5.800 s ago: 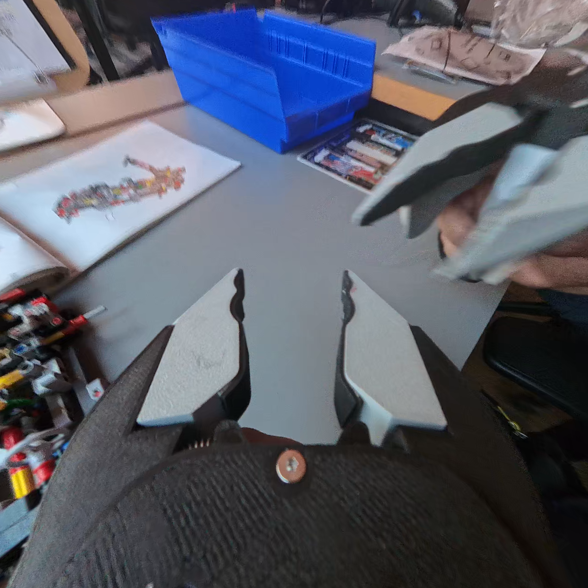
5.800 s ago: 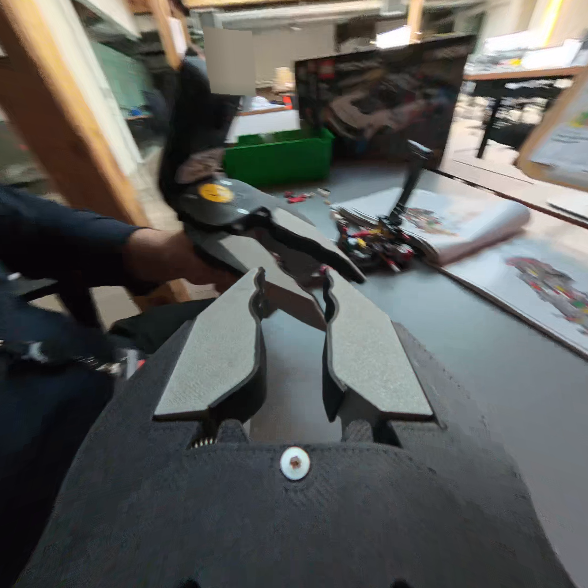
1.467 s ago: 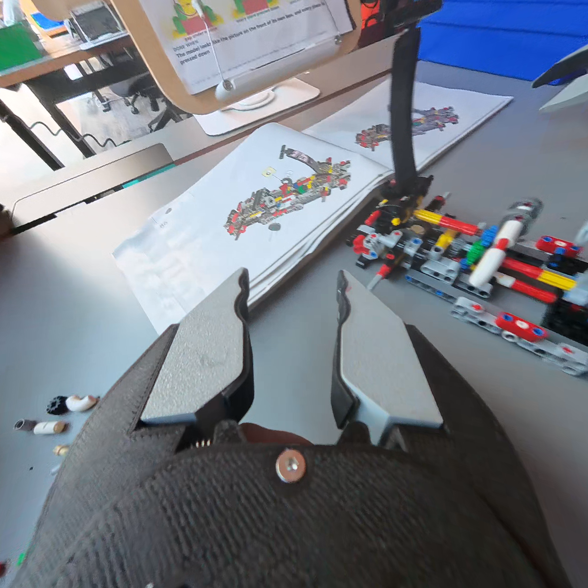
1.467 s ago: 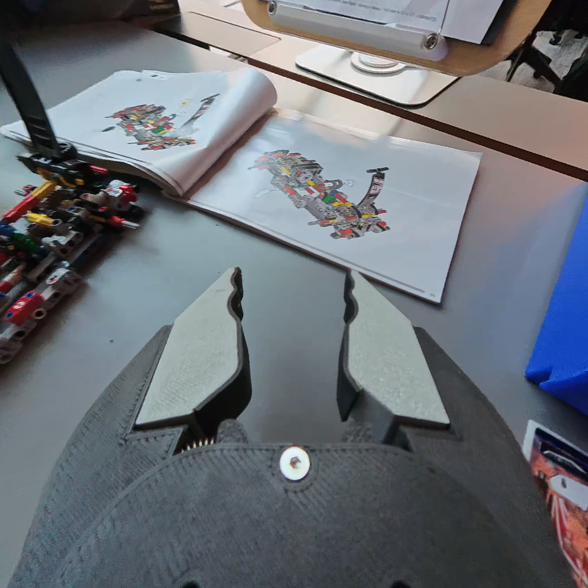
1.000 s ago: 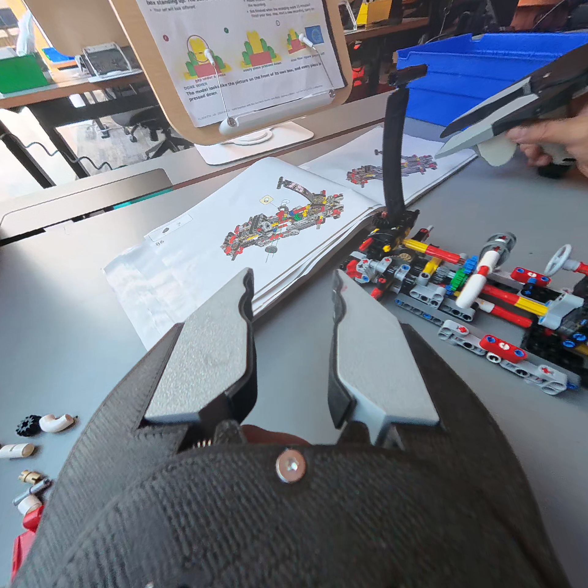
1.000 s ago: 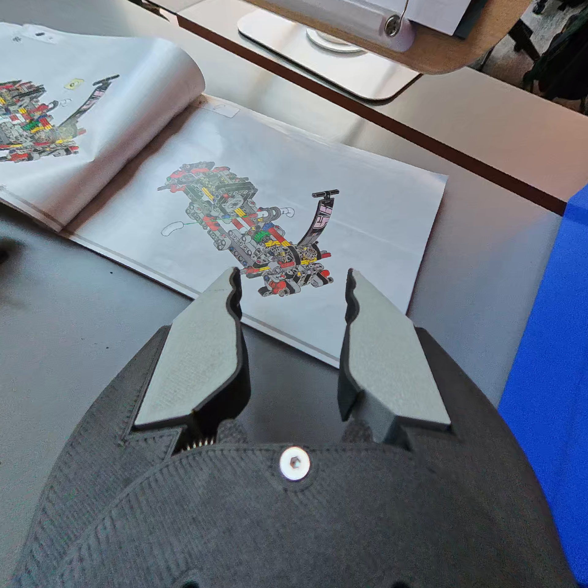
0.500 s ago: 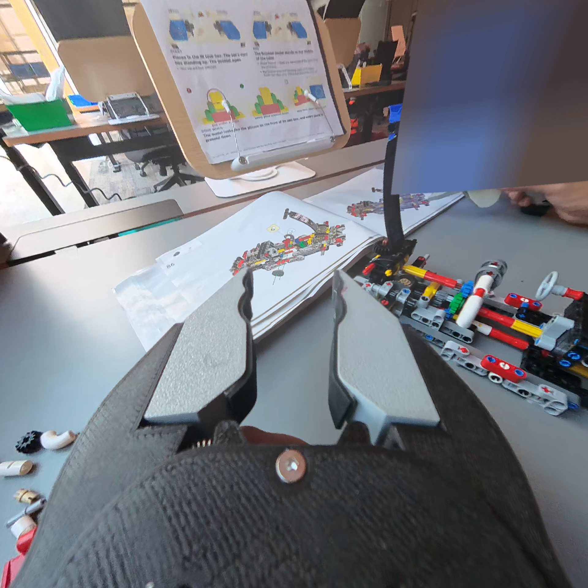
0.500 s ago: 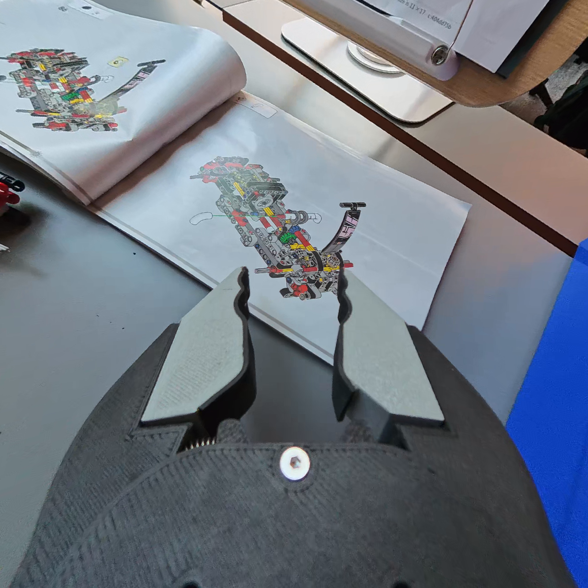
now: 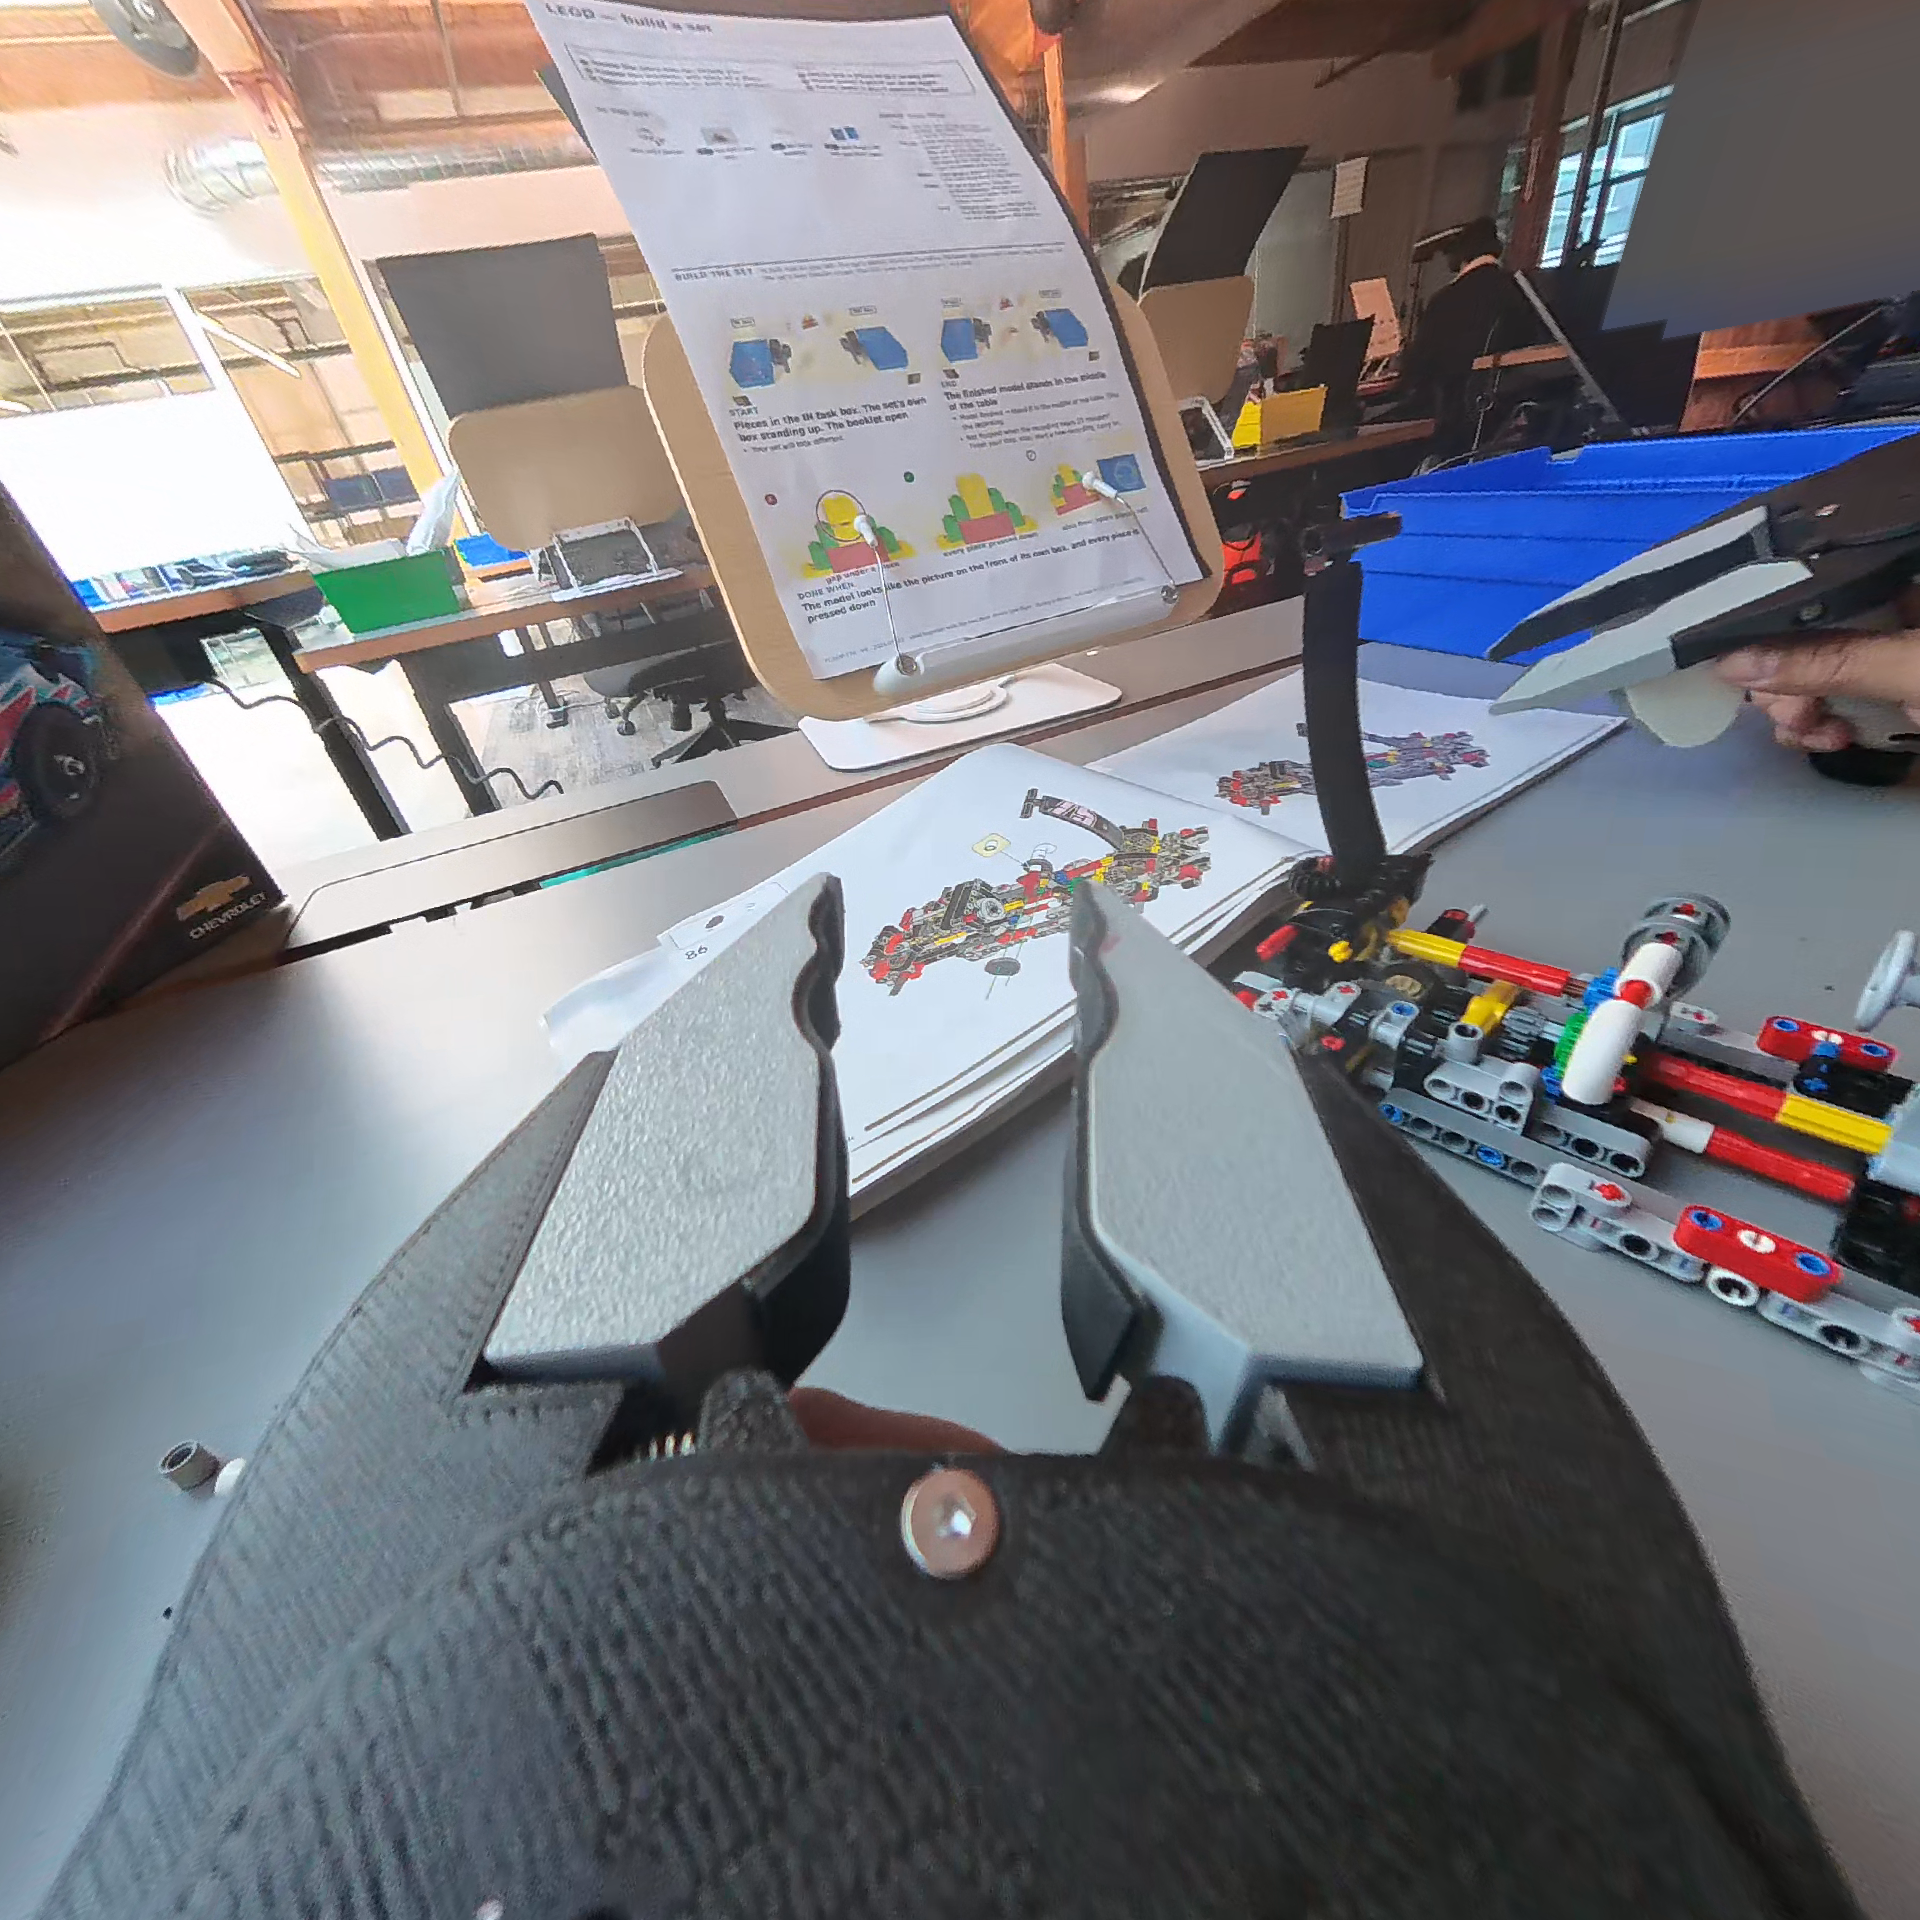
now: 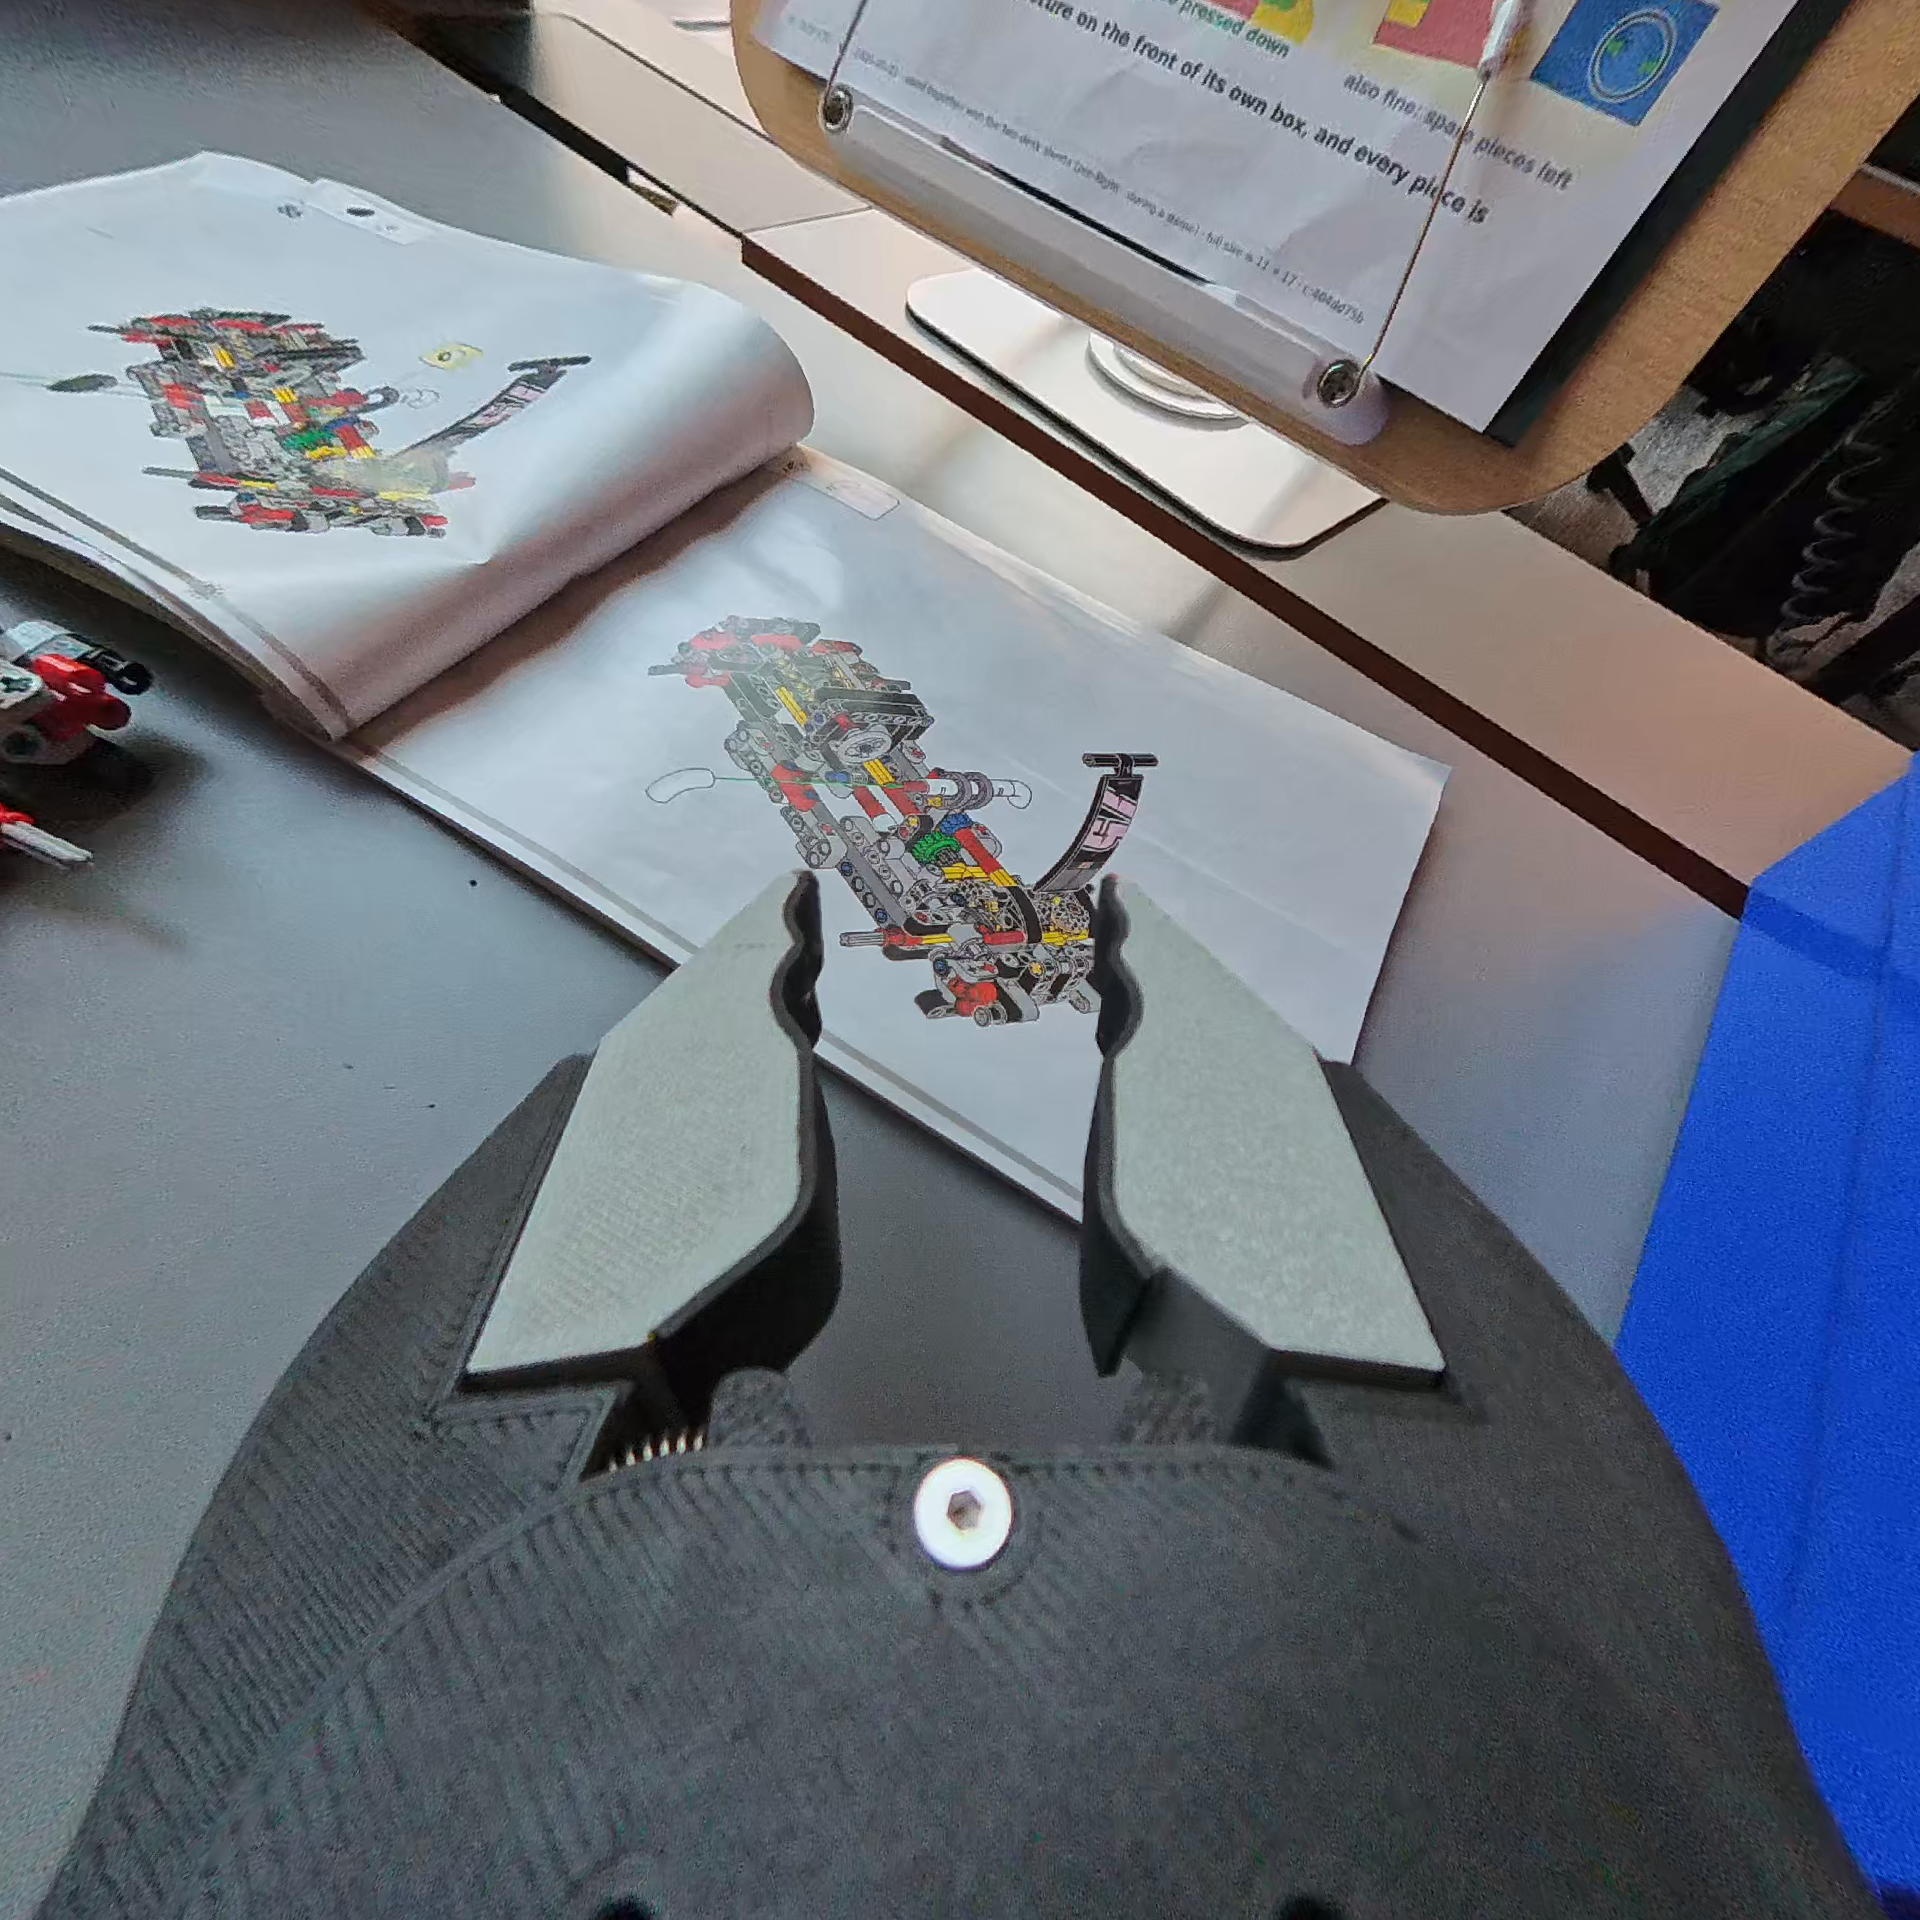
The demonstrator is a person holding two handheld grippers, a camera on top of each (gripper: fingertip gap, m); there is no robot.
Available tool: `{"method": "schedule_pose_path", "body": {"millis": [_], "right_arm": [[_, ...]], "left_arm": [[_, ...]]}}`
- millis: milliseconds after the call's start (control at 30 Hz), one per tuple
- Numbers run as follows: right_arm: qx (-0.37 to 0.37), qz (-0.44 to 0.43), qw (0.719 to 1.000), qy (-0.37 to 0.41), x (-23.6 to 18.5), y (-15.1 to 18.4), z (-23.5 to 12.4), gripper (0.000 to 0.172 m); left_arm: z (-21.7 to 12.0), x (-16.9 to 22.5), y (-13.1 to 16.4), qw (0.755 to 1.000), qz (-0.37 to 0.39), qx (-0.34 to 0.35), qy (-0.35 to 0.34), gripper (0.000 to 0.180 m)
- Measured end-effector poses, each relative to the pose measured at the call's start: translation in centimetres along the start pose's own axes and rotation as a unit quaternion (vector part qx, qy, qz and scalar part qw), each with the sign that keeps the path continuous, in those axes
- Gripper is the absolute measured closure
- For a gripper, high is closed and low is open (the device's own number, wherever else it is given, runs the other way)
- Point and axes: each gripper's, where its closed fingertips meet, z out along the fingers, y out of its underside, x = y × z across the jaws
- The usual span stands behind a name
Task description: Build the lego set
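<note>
Left wrist view: your left gripper [image 9: 956, 914] hangs above the grey worktop [image 9: 312, 1143], tilted forward and slightly down. Its fingers stand partly apart with nothing between them, and no pad touches anything. Nearest to it is the open instruction booklet [image 9: 904, 831], whose near left-hand page shows through the gap. Just right of the booklet lies the part-built brick model [image 9: 1507, 1049], a long chassis of grey, red and yellow beams, with a black curved strip [image 9: 1340, 727] rising from its far end. A document stand [image 9: 935, 416] carrying a printed sheet is behind the booklet at the worktop's far edge. A blue bin [image 9: 1558, 520] sits towards the far right, a dark printed box [image 9: 83, 831] at the left edge, and a few small loose parts [image 9: 192, 1465] by the gripper's left flank. Your right gripper [image 9: 1507, 681] enters from the right, held in your hand [image 9: 1829, 696], level, pointing left over the booklet's far page.

Right wrist view: your right gripper [image 10: 956, 904] is pitched down over the booklet [image 10: 1247, 831], above its right-hand page near that page's near edge. The fingers are moderately open and bare; only the printed drawing shows between them. The blue bin [image 10: 1787, 1247] is close on the right. The stand [image 10: 1351, 260] is ahead at the far edge, and one end of the model [image 10: 52, 696] shows at the left edge.
</note>
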Motion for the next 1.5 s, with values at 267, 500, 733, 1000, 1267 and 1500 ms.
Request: {"method": "schedule_pose_path", "body": {"millis": [267,500,733,1000,1267,1500], "right_arm": [[0.034,0.037,0.999,-0.013,-0.9,-0.5,-1.8,0.124],[0.084,0.092,0.990,-0.072,-2.7,-1.3,-4.1,0.125],[0.135,0.125,0.976,-0.118,-4.7,-2.8,-5.3,0.126],[0.146,0.136,0.968,-0.152,-5.9,-3.3,-5.6,0.125],[0.117,0.092,0.977,-0.152,-7.7,-2.6,-5.6,0.124],[0.127,0.098,0.977,-0.141,-7.8,-2.9,-5.9,0.125]], "left_arm": [[-0.3,-0.9,0.1,0.999,-0.021,-0.003,-0.026,0.145],[-0.3,0.2,0.3,0.999,-0.052,-0.012,-0.010,0.144],[-1.3,-0.3,-0.5,0.998,-0.022,0.018,-0.049,0.142],[-1.4,-3.6,0.5,0.988,-0.059,-0.006,-0.139,0.139],[-5.5,-5.7,0.4,0.969,-0.078,0.004,-0.233,0.146],[-9.9,-8.0,4.6,0.955,-0.130,-0.134,-0.229,0.140]]}}
